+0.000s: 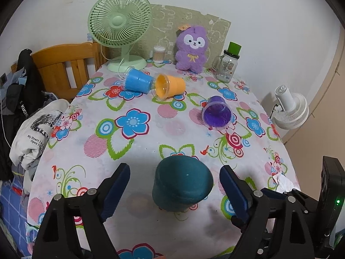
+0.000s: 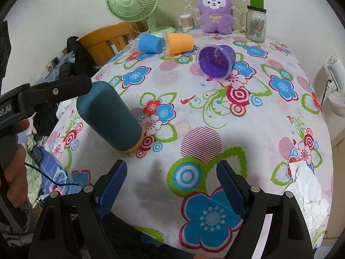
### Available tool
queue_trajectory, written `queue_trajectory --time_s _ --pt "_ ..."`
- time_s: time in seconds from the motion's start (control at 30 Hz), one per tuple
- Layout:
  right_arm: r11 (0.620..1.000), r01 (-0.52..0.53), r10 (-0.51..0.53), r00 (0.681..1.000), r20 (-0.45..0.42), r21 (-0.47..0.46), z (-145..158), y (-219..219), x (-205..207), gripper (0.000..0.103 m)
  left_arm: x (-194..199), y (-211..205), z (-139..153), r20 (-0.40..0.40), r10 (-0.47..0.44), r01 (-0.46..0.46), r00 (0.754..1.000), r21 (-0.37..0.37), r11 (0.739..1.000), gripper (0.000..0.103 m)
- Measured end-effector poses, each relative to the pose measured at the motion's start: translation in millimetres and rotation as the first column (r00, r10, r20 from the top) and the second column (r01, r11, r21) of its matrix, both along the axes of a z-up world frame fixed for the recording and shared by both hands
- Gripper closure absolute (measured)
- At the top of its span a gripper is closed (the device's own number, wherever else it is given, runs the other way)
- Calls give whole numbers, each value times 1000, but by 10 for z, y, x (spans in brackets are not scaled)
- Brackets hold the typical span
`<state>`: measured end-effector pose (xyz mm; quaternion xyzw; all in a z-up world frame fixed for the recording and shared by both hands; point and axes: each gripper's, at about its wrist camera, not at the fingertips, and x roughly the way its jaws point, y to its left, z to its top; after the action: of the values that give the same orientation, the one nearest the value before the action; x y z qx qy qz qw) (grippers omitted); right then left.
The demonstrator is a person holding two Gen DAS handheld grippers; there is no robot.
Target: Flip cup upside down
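Note:
A dark teal cup stands upside down on the flowered tablecloth, its closed base up; it also shows in the right wrist view. My left gripper is open, its blue pads on either side of the cup and apart from it. My right gripper is open and empty over the cloth, to the right of the teal cup. A purple cup, a blue cup and an orange cup lie on their sides farther back.
At the back stand a green fan, a purple plush toy, a glass jar with a green lid and a cotton-swab pot. A crumpled tissue lies at the right edge. A wooden chair and clothes stand left.

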<state>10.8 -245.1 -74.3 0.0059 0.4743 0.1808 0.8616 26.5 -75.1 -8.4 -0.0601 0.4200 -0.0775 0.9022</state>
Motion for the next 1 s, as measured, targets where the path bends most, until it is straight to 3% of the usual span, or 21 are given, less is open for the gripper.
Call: queue_trajectory --time_s 0.47,0.53,0.6,1.0 --pt "1000 -7 7 999 38 -12 162 130 -1 16 -144 292 64 33 44 -44 998 -22 999 6" --pt "1000 -14 15 999 40 -18 167 171 -6 13 -163 331 64 38 52 -51 998 -25 998 5" --pt "999 -15 17 999 48 -29 169 215 -14 1 -182 366 58 44 58 -57 997 -22 998 1" --pt "998 -33 37 997 61 -56 138 409 -37 0 -293 618 -68 49 90 -89 995 -22 996 0"
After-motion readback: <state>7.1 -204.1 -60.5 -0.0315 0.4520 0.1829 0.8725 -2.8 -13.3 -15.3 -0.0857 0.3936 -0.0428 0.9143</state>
